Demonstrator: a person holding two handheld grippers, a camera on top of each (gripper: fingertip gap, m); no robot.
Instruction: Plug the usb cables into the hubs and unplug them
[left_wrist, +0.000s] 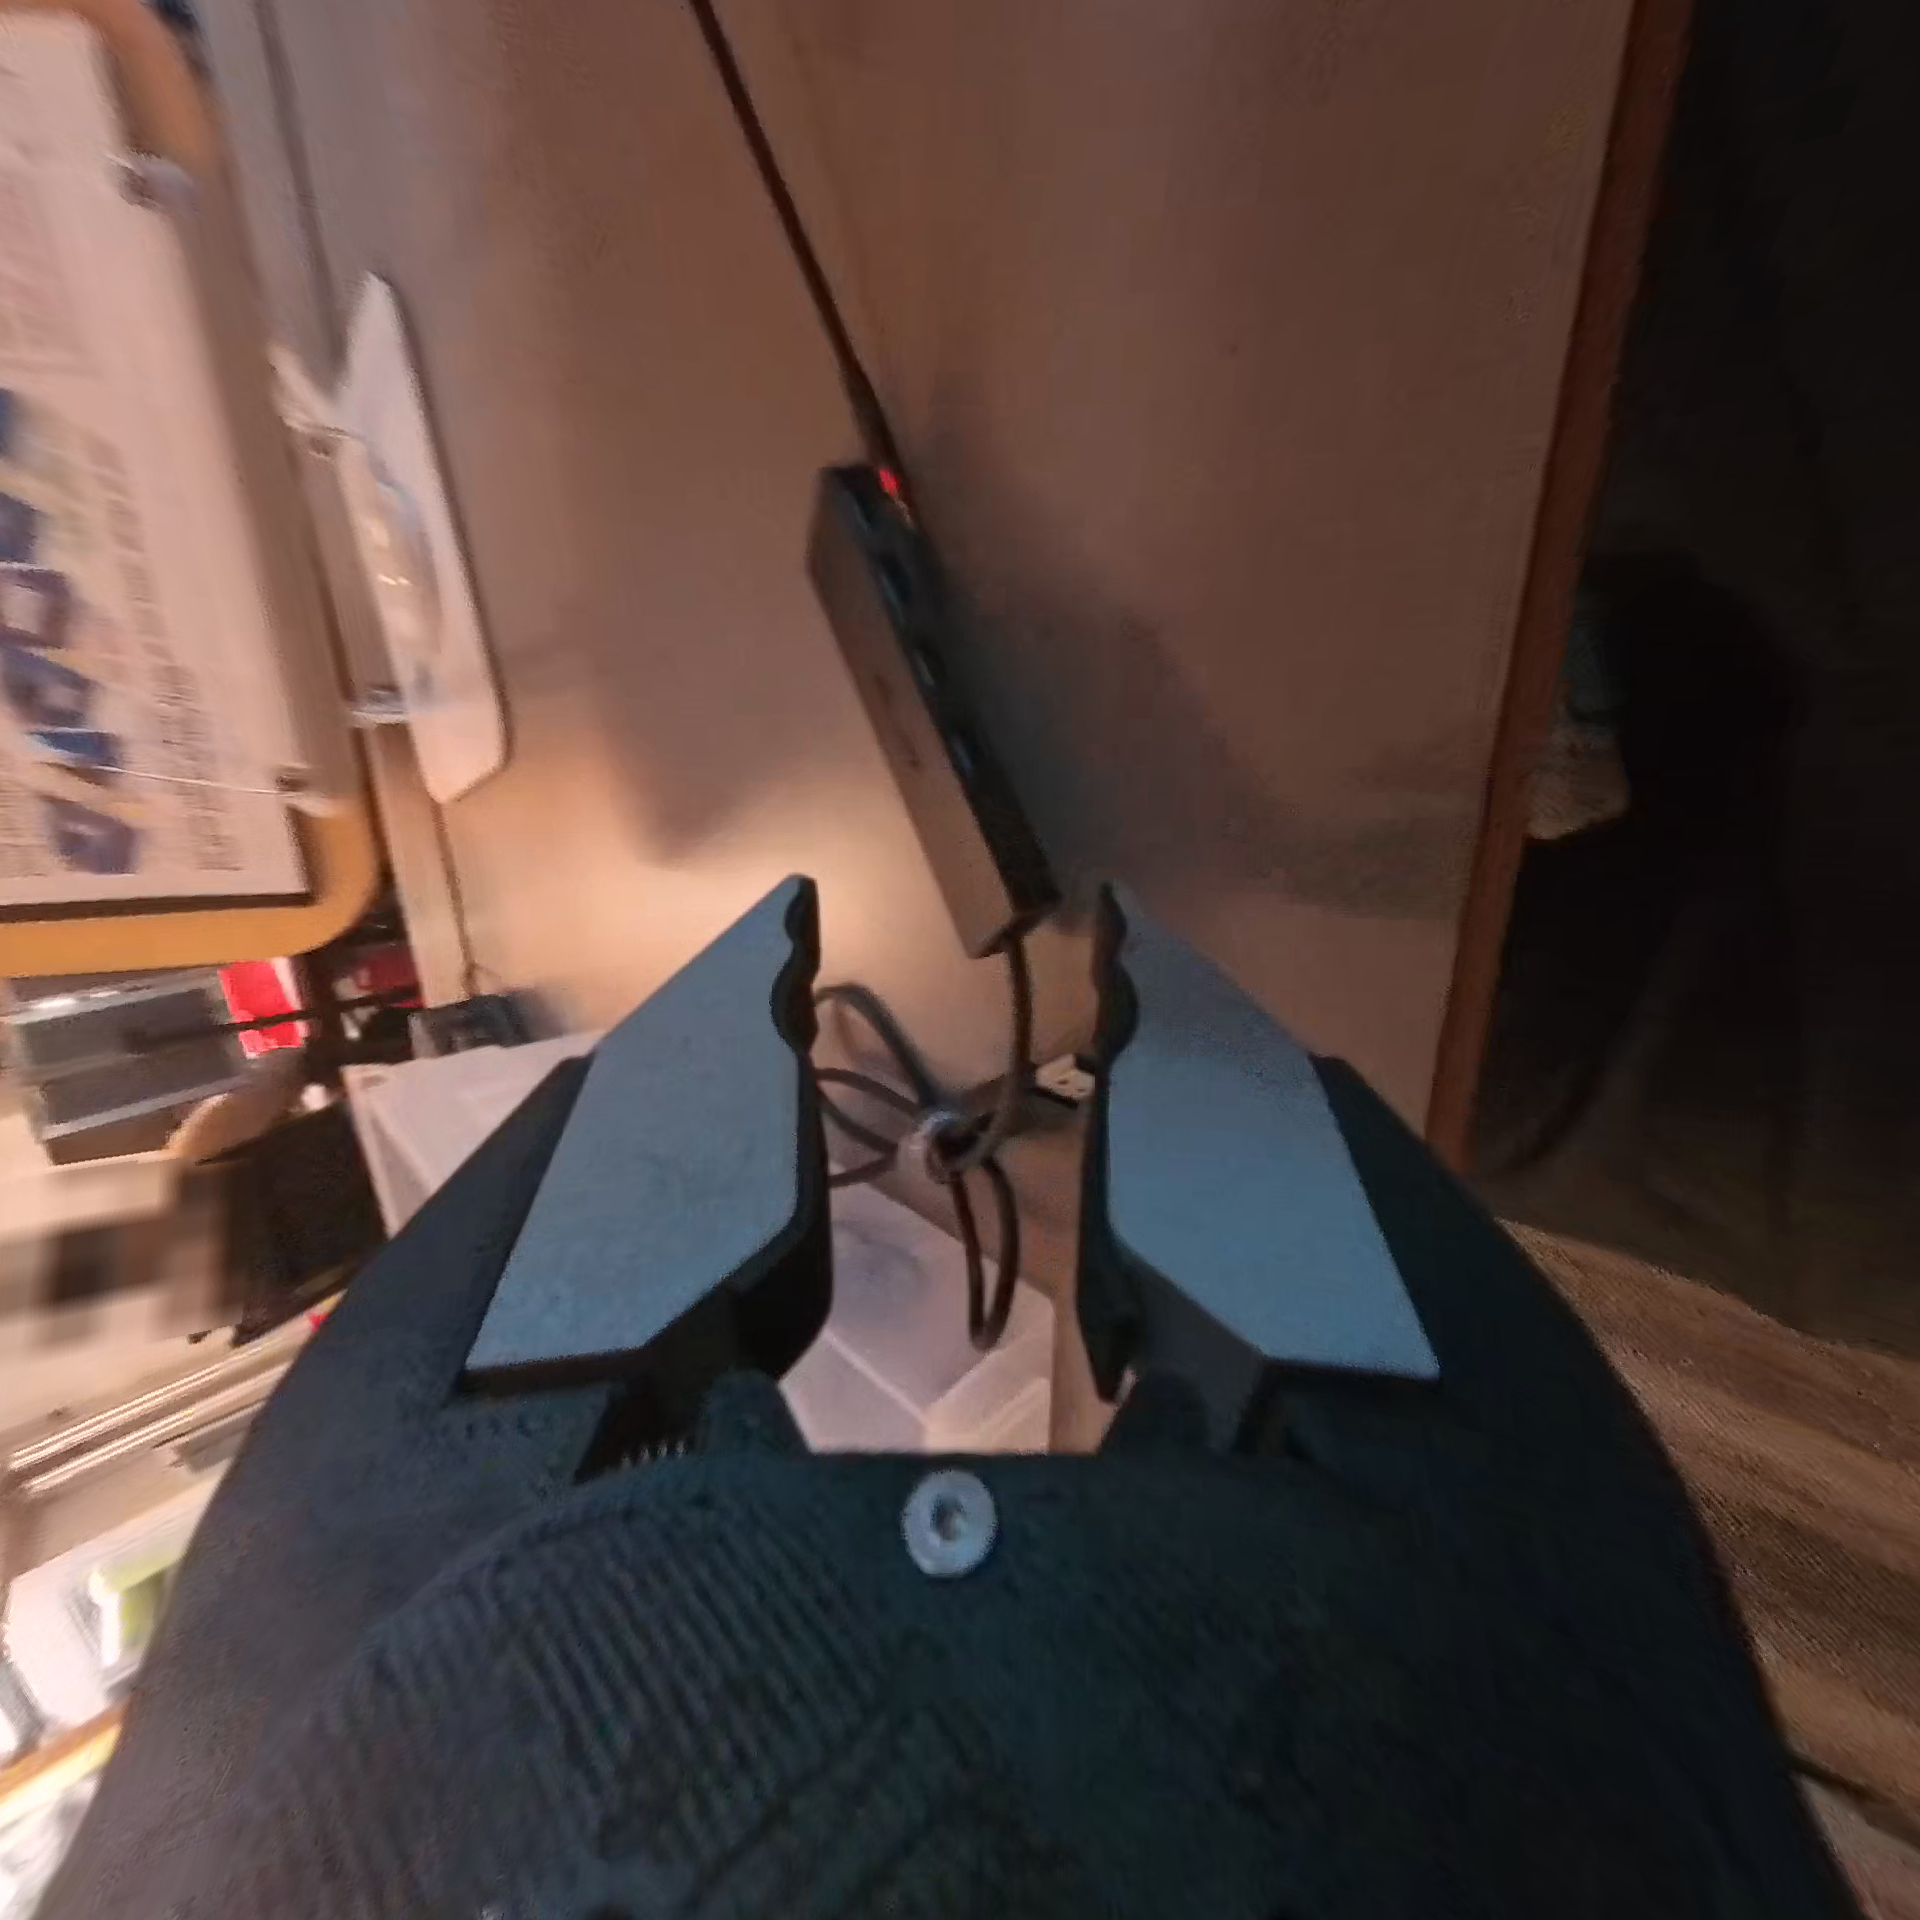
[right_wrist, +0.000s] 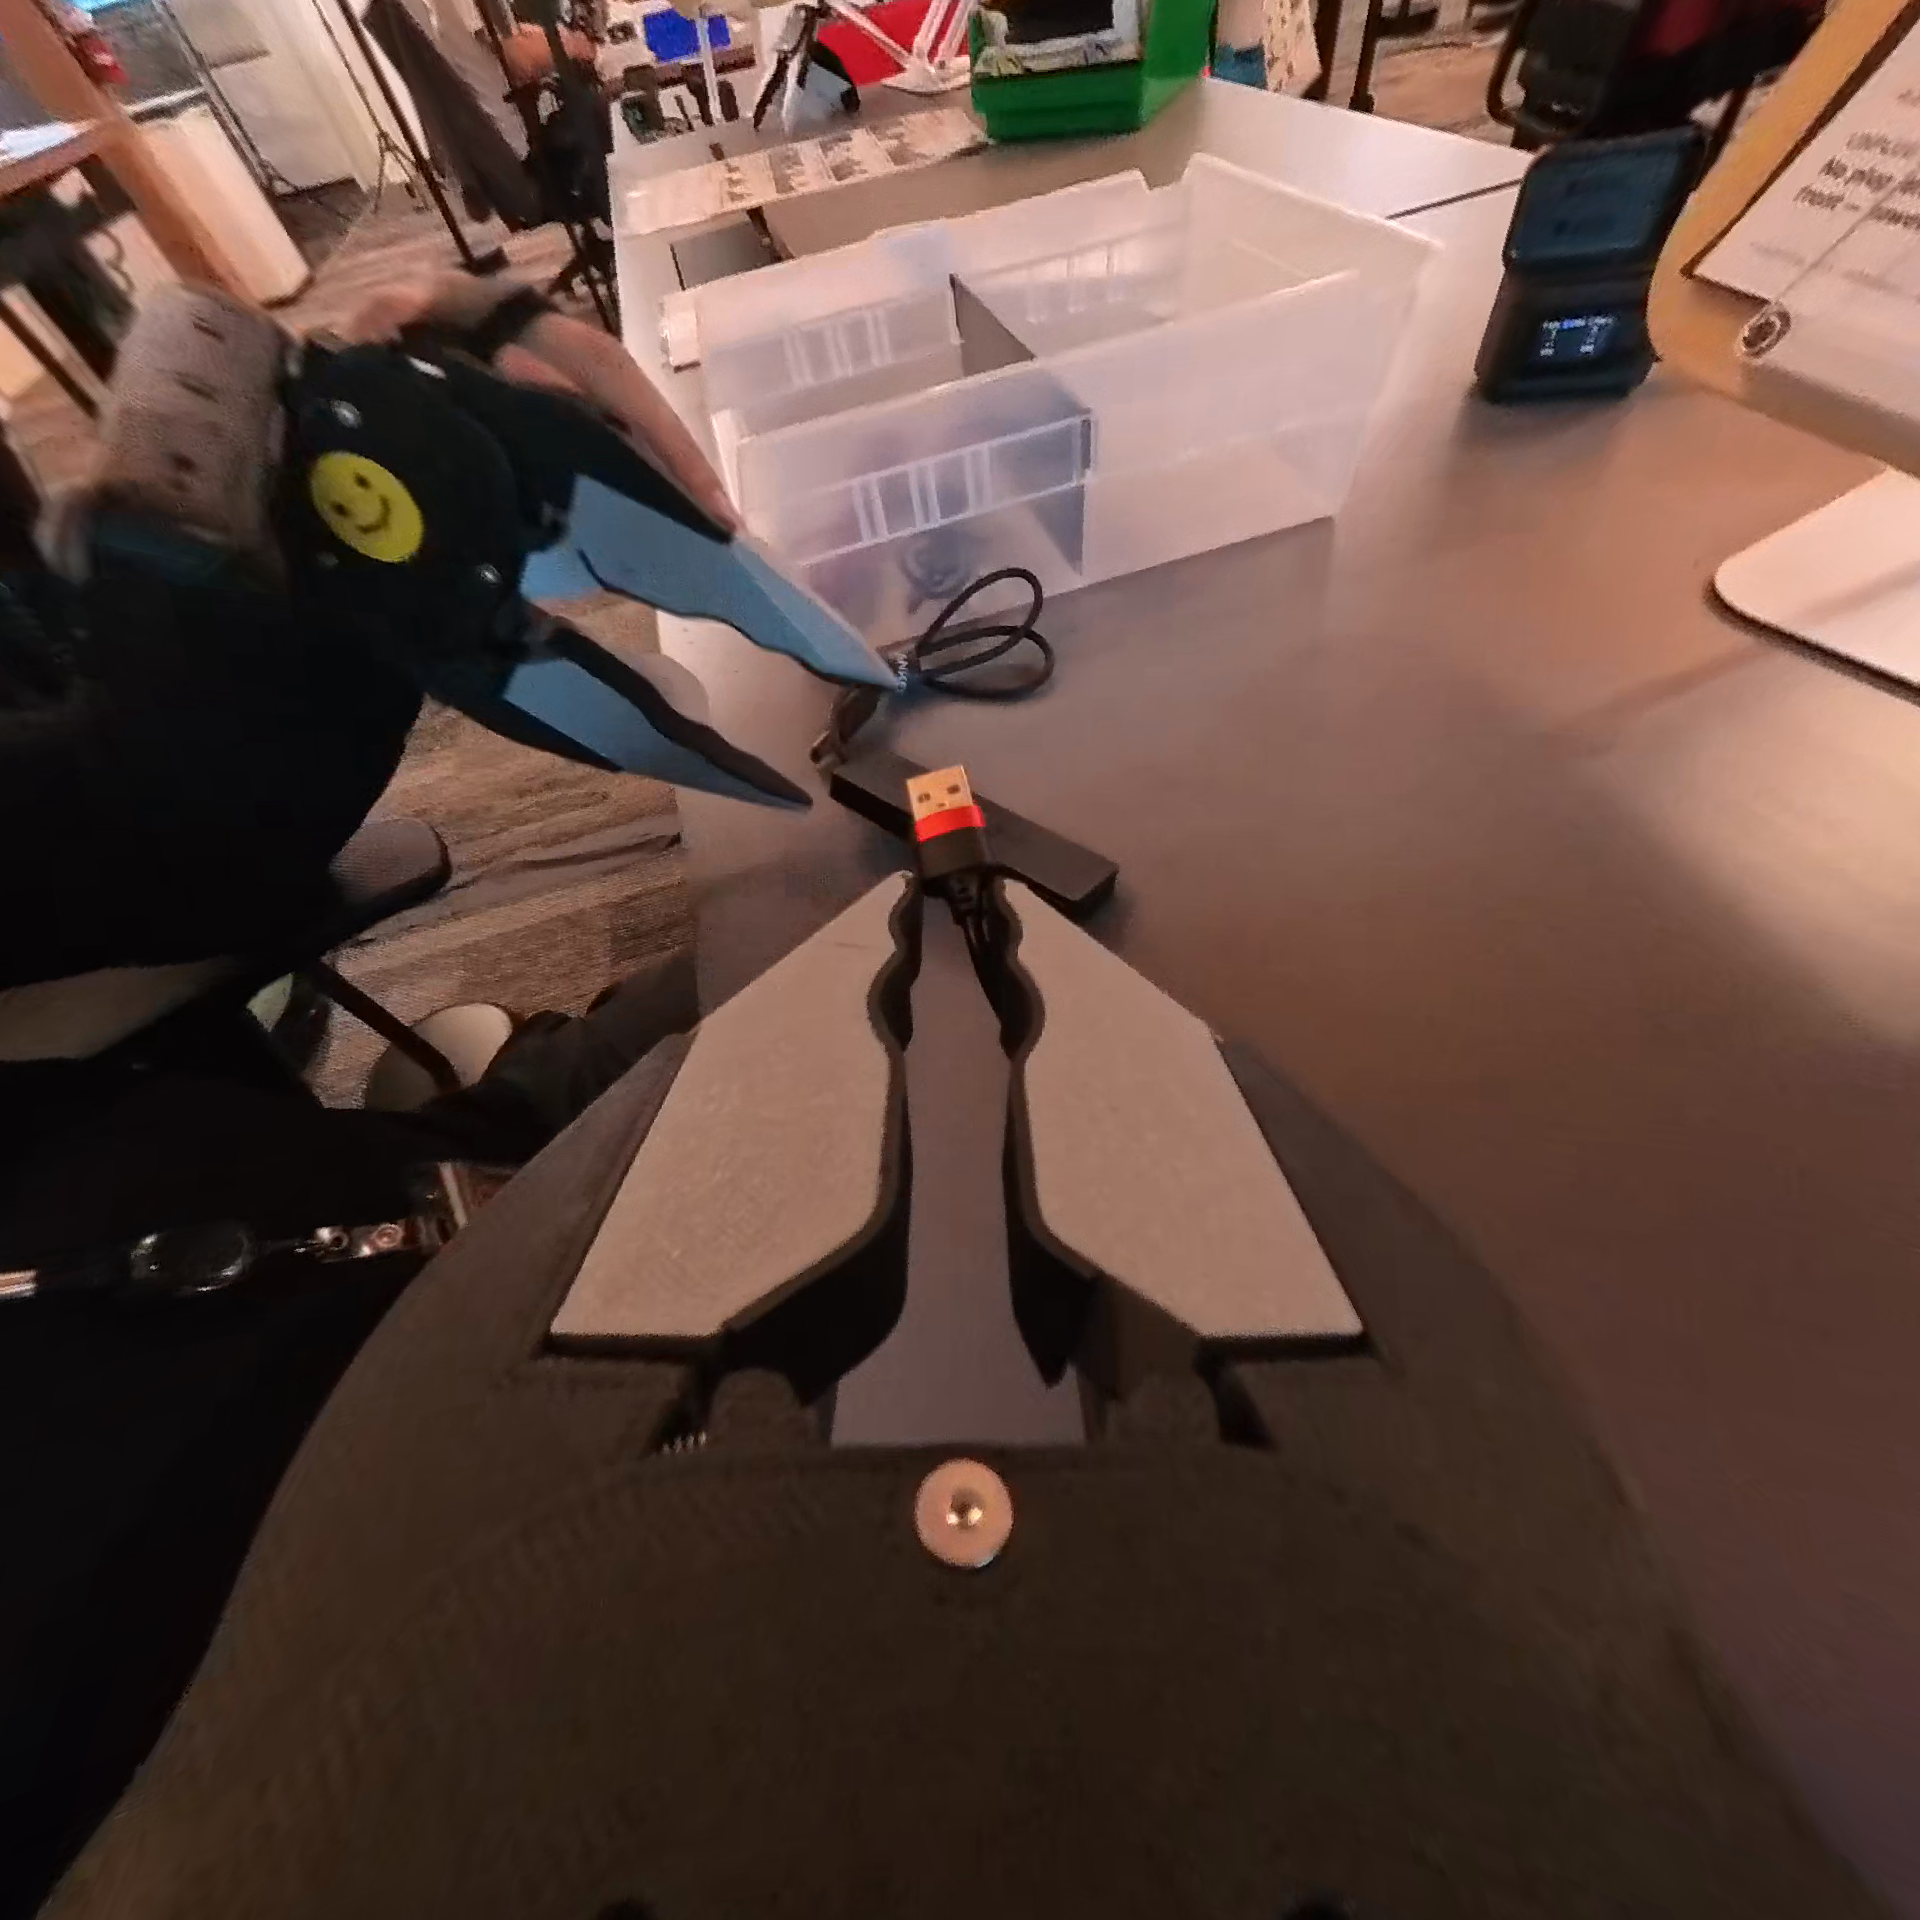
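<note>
Up close, smiley-stickered left gripper (right_wrist: 847, 743)

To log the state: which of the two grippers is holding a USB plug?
The right gripper, shut on the red-collared USB plug; the left gripper is open and empty.

Red-collared USB plug (right_wrist: 940, 805) hovers over the slim black hub (right_wrist: 1049, 852) on the table.

Black ribbed gripper body (right_wrist: 966, 1714), grey notched jaws, silver screw (right_wrist: 963, 1513), yellow smiley sticker (right_wrist: 366, 506)
</note>
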